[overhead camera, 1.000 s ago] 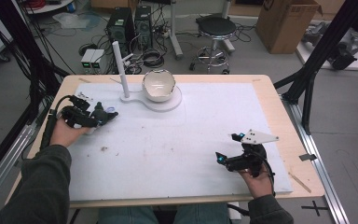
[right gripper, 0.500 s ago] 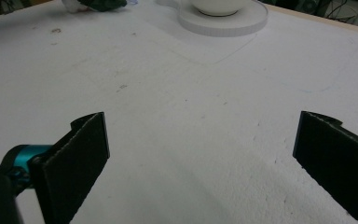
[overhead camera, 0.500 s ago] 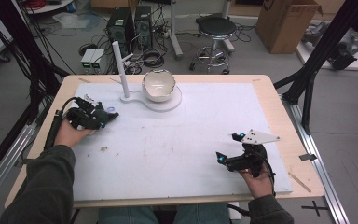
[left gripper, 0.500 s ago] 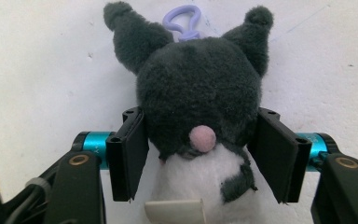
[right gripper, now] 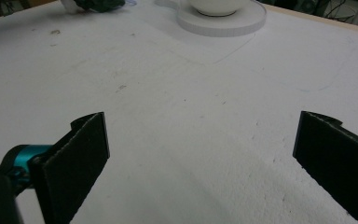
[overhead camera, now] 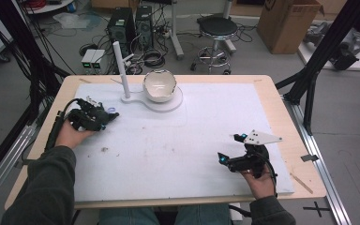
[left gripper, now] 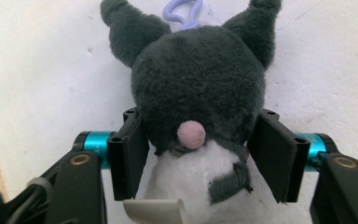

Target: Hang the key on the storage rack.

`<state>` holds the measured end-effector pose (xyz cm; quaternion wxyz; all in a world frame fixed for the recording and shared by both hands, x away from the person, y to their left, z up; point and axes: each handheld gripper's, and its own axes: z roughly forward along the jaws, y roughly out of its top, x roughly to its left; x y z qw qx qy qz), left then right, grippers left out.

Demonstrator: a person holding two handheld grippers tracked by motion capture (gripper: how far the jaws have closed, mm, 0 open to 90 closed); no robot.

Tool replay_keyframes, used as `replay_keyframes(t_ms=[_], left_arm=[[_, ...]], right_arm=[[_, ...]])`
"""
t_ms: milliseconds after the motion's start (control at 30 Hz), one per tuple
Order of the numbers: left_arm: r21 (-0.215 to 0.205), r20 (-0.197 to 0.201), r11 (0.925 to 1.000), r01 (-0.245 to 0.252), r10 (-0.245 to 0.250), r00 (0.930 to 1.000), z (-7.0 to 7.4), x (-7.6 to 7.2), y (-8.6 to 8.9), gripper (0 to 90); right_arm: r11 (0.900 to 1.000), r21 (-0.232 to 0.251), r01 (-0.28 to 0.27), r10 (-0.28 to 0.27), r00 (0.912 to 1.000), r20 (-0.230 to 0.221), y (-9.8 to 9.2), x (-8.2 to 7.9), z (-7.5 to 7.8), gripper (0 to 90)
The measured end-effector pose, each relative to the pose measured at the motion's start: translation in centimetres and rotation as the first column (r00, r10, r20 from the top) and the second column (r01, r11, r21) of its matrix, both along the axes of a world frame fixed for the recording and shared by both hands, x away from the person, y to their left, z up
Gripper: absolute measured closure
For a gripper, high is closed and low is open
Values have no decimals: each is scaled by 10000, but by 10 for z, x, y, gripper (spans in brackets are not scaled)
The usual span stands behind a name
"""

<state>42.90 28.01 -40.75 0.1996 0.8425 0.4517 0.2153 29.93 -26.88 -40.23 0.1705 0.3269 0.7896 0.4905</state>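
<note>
Resting nearest the front edge of the desk (overhead camera: 281, 117), on the person's right: right tongs (right gripper: 200, 140), spread wide, nothing between the jaws, bare white mat (overhead camera: 192, 140) ahead.

Farther in, toward the left side of the desk: left tongs (left gripper: 198, 140), jaws just now closing, pinching a plush toy (left gripper: 198, 84) from both sides. One pad against each flank, at the junction of dark head and white body. Toy lying flat on the mat, paper tag (left gripper: 154, 210) closest to the tongs, then pink nose (left gripper: 191, 134), then the two ears and a lilac clip (left gripper: 182, 11) pointing away.

Handling, as judged from the pile and shape:
- Treat as light, soft and compressible; expect the filling to give under the pads before any firm hold.
- Close well into the fur; do not stop at first contact.
- Keep hold at the neck, the narrowest part, with the wider head as a stop against slipping through.
- Avoid ears, tag and clip as grip points: thin, floppy, likely to swing or slip out.
- No risk of breakage; main risk a sag or twist on lifting.

Farthest back, well apart from the toy: white bowl (overhead camera: 159, 84) on a round white base (overhead camera: 171, 104), upright post (overhead camera: 121, 70) just beside.
</note>
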Motion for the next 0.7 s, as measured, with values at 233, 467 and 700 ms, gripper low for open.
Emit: replay_keyframes(t_ms=[233,467,700], left_arm=[[129,148,9999,40,-42,9999,2,-2,-2,493],[-553,570,9985,24,7,9984,5,-11,0,510],[-809,1025,9966,-154,236,9945,1,-25,8,515]], right_arm=[[10000,11,11,-11,10000,7,0,0,0,27],[10000,46,33,-33,10000,23,-1,0,0,27],[10000,77,5,-6,10000,49,-1,-1,1,28]])
